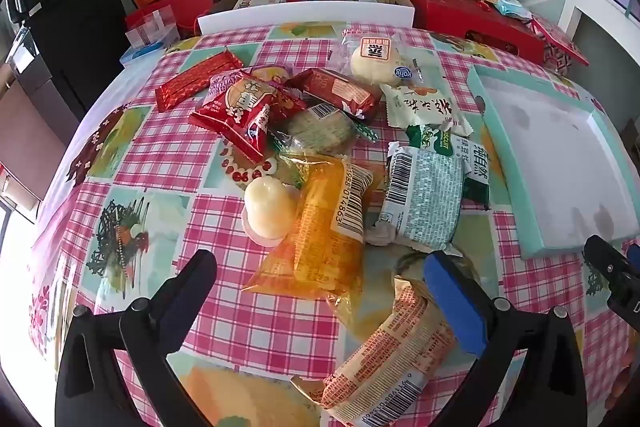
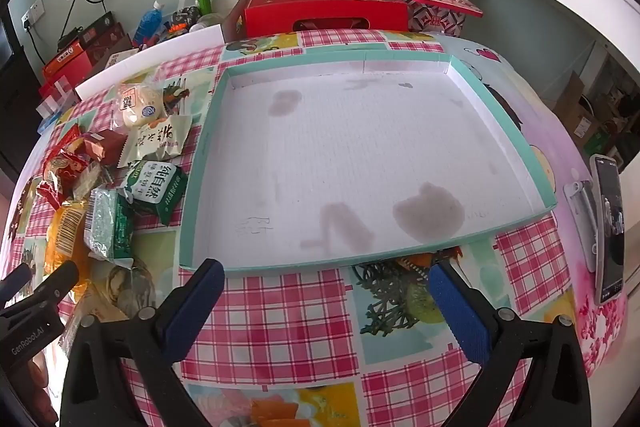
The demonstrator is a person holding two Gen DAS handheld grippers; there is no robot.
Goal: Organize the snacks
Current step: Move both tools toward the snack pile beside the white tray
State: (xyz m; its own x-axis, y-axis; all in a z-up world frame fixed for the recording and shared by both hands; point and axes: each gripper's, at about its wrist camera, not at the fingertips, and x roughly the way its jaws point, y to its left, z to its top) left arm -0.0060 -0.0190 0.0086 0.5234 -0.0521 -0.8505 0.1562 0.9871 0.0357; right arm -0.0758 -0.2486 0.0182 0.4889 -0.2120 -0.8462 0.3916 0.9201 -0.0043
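Left gripper (image 1: 320, 275) wide over snacks (image 1: 320, 147); right gripper (image 2: 326, 291) wide before tray (image 2: 200, 155), phone (image 2: 610, 227) right.

Left gripper (image 1: 320, 291): two black moulded arms, angular and ribbed, each carrying round silver-grey screw heads near the finger root. The fingers (image 1: 454, 303) are faced with blue textured pads — the right-hand pad shows clearly, the left-hand one sits in shadow and reads dark navy.

Right gripper (image 2: 326, 307): same build — black arms, silver screws, blue ridged pads (image 2: 460, 315) on both fingers. In the right wrist view the other unit's black body bears white lettering, "GenRobot.AI". No cables, sleeves or skin discernible.
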